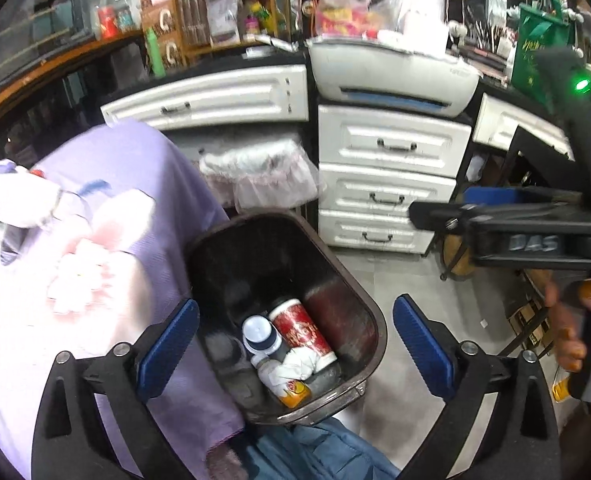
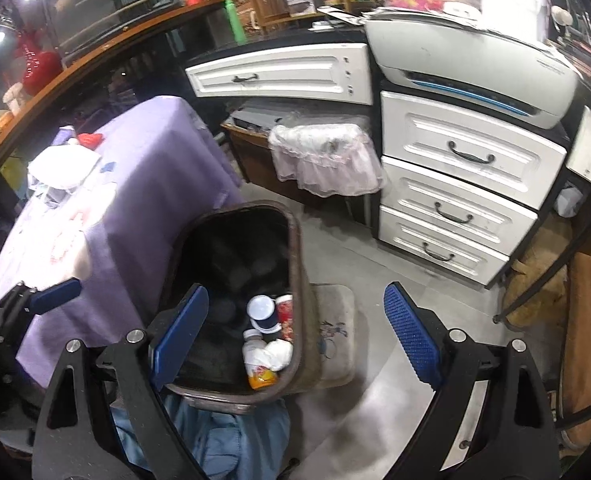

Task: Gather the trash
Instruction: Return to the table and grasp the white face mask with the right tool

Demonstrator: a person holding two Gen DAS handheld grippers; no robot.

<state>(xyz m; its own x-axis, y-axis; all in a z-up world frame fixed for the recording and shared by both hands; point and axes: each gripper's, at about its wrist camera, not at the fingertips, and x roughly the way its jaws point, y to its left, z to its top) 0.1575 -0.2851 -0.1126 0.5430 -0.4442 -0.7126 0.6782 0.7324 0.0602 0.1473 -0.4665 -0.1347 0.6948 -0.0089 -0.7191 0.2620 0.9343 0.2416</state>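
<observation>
A dark brown bin (image 1: 369, 316) stands on the floor beside a table with a purple cloth (image 1: 143, 184). In it lie a red paper cup (image 1: 301, 330), a dark bottle with a white cap (image 1: 261, 338), crumpled white paper (image 1: 295, 370) and an orange-labelled bottle (image 1: 295, 392). My left gripper (image 1: 295, 350) is open and empty above the bin. My right gripper (image 2: 295, 340) is open and empty, over the bin's (image 2: 309, 280) right rim; it also shows at the right of the left wrist view (image 1: 415, 212). More trash (image 2: 63, 172) lies on the purple cloth (image 2: 147, 184).
White drawers (image 1: 387, 184) and a printer (image 1: 391, 72) stand behind the bin. A stool with a frilly pink cover (image 2: 323, 156) is next to them. A small mat (image 2: 335, 332) lies right of the bin. Blue trousers (image 2: 215, 432) are below.
</observation>
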